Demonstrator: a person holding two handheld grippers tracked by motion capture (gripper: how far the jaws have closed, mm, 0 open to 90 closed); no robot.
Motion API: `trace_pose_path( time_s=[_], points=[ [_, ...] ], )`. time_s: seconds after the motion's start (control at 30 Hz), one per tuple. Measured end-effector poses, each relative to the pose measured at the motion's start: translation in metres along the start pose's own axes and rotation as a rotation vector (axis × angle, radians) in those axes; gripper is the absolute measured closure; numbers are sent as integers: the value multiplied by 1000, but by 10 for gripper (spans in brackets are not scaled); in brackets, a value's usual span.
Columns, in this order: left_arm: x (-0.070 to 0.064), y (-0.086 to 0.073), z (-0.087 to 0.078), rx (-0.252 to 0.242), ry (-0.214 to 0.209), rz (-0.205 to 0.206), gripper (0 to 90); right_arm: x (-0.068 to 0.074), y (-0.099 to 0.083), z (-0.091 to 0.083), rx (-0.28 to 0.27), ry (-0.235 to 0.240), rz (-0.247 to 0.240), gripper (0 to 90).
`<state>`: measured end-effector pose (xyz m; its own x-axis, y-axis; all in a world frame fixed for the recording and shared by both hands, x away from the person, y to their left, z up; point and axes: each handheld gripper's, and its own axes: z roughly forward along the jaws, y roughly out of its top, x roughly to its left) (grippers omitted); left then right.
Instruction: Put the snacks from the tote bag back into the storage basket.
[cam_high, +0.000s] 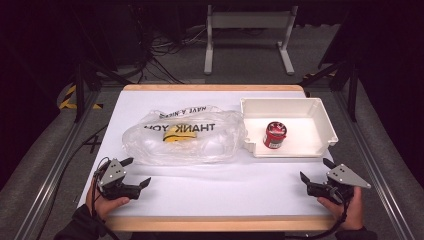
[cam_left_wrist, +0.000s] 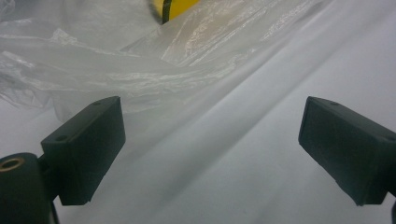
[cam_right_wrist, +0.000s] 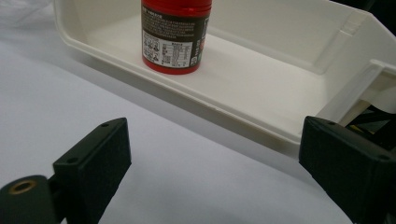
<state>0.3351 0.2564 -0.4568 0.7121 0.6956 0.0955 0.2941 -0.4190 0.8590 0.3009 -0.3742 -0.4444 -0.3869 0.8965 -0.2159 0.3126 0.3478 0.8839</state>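
- The red jar (cam_high: 275, 135) stands upright in the white tray (cam_high: 325, 122), right of centre in the high view, up-left of my right tongs (cam_high: 315, 175).
- Those tongs are nearer it, I judge; they gape empty.
- My left tongs (cam_high: 137, 172), lower left on the table (cam_high: 220, 192), gape empty facing the plastic bag (cam_high: 185, 137).

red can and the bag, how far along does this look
Nothing looks packed yet: the red can stands upright in the white tray, apart from the plastic bag. Nothing is in hand; the left tool and right tool sit open near the table edge. Bagging, if intended, remains.
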Motion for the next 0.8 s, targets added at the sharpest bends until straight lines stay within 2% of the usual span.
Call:
trace_pose_path(
  time_s=[0.8],
  points=[
    [1,0,1,8,-1,-12,83,0,0,1,9,1,2,93]
  ],
)
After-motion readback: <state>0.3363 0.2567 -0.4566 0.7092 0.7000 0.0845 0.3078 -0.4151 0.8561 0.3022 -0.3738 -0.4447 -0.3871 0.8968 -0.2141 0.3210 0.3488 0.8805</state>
